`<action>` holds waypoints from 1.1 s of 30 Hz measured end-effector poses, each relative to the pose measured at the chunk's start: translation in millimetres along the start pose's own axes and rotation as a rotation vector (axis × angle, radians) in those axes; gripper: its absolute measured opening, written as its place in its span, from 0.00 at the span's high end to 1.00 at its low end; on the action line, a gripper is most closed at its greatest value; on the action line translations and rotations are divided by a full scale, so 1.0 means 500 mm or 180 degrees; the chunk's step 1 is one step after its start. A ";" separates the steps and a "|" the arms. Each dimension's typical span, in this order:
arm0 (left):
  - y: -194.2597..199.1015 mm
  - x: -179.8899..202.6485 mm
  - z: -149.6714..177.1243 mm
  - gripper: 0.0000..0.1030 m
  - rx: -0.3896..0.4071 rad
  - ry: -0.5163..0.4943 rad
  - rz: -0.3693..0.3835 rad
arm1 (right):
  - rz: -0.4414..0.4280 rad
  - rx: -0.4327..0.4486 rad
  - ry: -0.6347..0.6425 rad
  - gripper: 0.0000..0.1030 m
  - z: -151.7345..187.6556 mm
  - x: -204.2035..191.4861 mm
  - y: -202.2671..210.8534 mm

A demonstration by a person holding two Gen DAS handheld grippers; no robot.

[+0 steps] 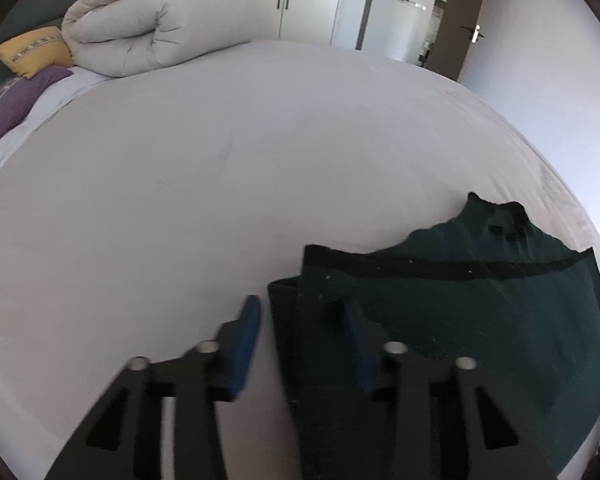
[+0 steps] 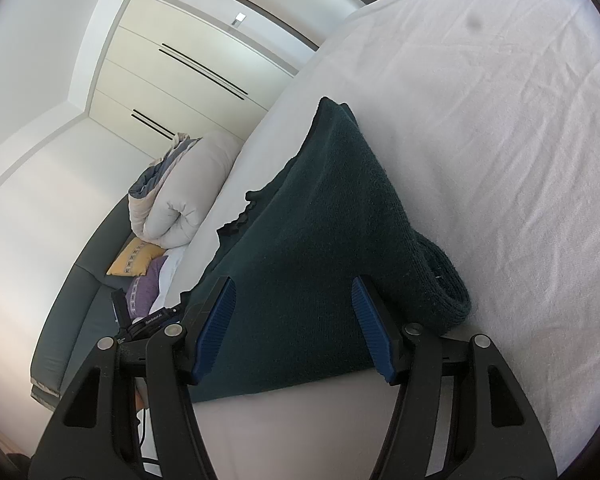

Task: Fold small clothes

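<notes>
White sheeting covers the bed (image 1: 220, 160) that carries everything. Over it, the left gripper (image 1: 300, 320) has its blue-padded black fingers (image 1: 246, 344) apart, one over bare sheet, the other over the near left edge of the dark green knitted garment (image 1: 460, 320); whether either pad touches the cloth cannot be told. The right gripper (image 2: 294, 320) also holds its fingers (image 2: 216, 328) apart, straddling the garment's near end (image 2: 300, 260) with cloth between them but no visible pinch. In the right wrist view the garment's long axis runs away from the fingers toward the wardrobe (image 2: 180, 60), narrowing to a far corner, with a rolled fold along its right side. Beyond lie a rolled beige duvet (image 1: 152, 32), a yellow cushion (image 1: 36, 52) and a purple cushion (image 1: 8, 108).
</notes>
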State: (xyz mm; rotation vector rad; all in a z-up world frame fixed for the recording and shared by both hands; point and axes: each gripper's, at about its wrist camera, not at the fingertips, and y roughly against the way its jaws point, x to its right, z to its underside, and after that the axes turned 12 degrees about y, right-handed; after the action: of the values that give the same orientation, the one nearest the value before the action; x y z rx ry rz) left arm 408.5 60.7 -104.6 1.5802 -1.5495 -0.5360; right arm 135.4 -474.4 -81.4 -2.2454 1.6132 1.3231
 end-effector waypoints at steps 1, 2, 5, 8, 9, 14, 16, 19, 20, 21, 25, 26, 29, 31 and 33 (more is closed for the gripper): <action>0.002 0.001 0.000 0.67 0.0026 -0.0010 -0.0010 | 0.0003 0.0001 0.0000 0.43 0.000 0.000 0.000; 0.004 -0.001 0.002 0.68 0.0052 -0.0007 -0.0006 | 0.0002 0.0001 0.0001 0.44 -0.001 0.001 0.000; 0.003 0.000 0.004 0.77 0.0046 -0.0028 0.0005 | 0.0001 0.0001 0.0001 0.44 -0.001 0.001 0.000; -0.004 -0.002 0.002 0.85 -0.0015 -0.0036 0.0010 | 0.0001 0.0001 0.0000 0.44 -0.001 0.001 0.000; -0.005 -0.002 0.001 0.87 -0.0024 -0.0027 0.0017 | 0.0002 0.0001 0.0000 0.44 -0.001 0.001 0.000; 0.004 -0.007 -0.001 0.93 0.0044 0.0035 0.0013 | 0.0003 0.0001 0.0002 0.44 -0.001 0.001 -0.001; 0.009 -0.010 0.003 0.94 0.0084 0.0074 -0.0008 | 0.0005 0.0001 0.0001 0.44 -0.003 0.001 -0.001; 0.016 -0.017 0.009 0.95 0.0141 0.0192 -0.0050 | 0.0006 0.0003 -0.0002 0.45 -0.005 0.003 -0.001; 0.017 -0.025 0.008 0.95 0.0164 0.0266 -0.0051 | 0.0006 0.0003 -0.0001 0.45 -0.005 0.003 -0.001; 0.018 -0.031 0.009 0.95 0.0171 0.0324 -0.0043 | 0.0007 0.0002 0.0000 0.45 -0.005 0.004 -0.002; 0.010 -0.038 0.017 0.95 0.0146 0.0387 -0.0071 | 0.0012 0.0000 0.0002 0.45 -0.005 0.003 -0.001; 0.006 -0.037 0.016 0.95 0.0128 0.0368 -0.0084 | 0.0016 -0.0002 0.0002 0.45 -0.005 0.003 -0.001; 0.004 -0.044 0.015 0.94 0.0100 0.0442 -0.0059 | 0.0063 -0.0070 0.0005 0.43 -0.012 -0.002 -0.001; 0.007 -0.052 0.017 0.94 0.0101 0.0494 -0.0051 | 0.0144 -0.0118 -0.0013 0.43 -0.023 -0.014 0.004; 0.008 -0.063 0.019 0.94 0.0108 0.0535 -0.0049 | 0.0155 -0.0139 0.0033 0.42 -0.033 -0.030 0.012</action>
State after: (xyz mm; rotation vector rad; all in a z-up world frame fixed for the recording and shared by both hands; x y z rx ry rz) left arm 394.1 88.8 -114.5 1.6209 -1.4279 -0.3766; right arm 139.2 -474.7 -58.5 -2.2549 1.6690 1.3735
